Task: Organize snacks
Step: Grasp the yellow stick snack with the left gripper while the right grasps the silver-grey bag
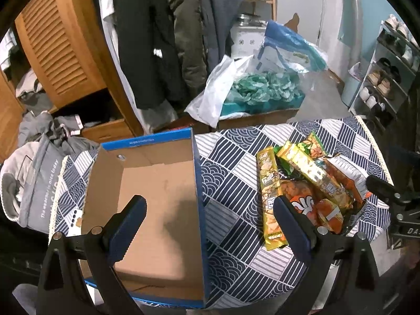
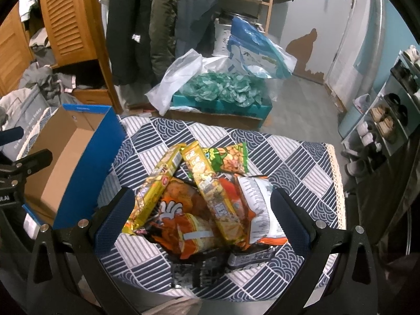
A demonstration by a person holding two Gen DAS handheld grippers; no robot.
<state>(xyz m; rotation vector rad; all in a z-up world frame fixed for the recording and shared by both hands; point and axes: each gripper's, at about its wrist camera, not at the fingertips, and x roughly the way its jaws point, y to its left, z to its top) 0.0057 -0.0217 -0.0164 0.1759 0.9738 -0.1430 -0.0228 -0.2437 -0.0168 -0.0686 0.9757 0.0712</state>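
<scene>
A pile of snack packets [image 2: 204, 197] lies on the patterned tablecloth [image 2: 288, 157]: two long yellow packs [image 2: 212, 191], an orange bag [image 2: 183, 218], a green peanut pack [image 2: 231, 158] and a white-backed bag [image 2: 260, 204]. My right gripper [image 2: 202, 202] hovers open over the pile, one finger on either side of it. In the left wrist view the same pile [image 1: 309, 186] is at the right. The blue cardboard box [image 1: 147, 197], open and bare inside, stands left of it. My left gripper [image 1: 210, 210] is open above the box's right wall, holding nothing.
Beyond the table, a teal box of green crumpled paper [image 2: 223, 89] and plastic bags sit on the floor. Coats hang on a rack [image 2: 157, 26]. A wooden cabinet [image 2: 68, 21] is at the left, a shoe rack [image 2: 388, 115] at the right. A grey bag [image 1: 34, 178] lies left of the box.
</scene>
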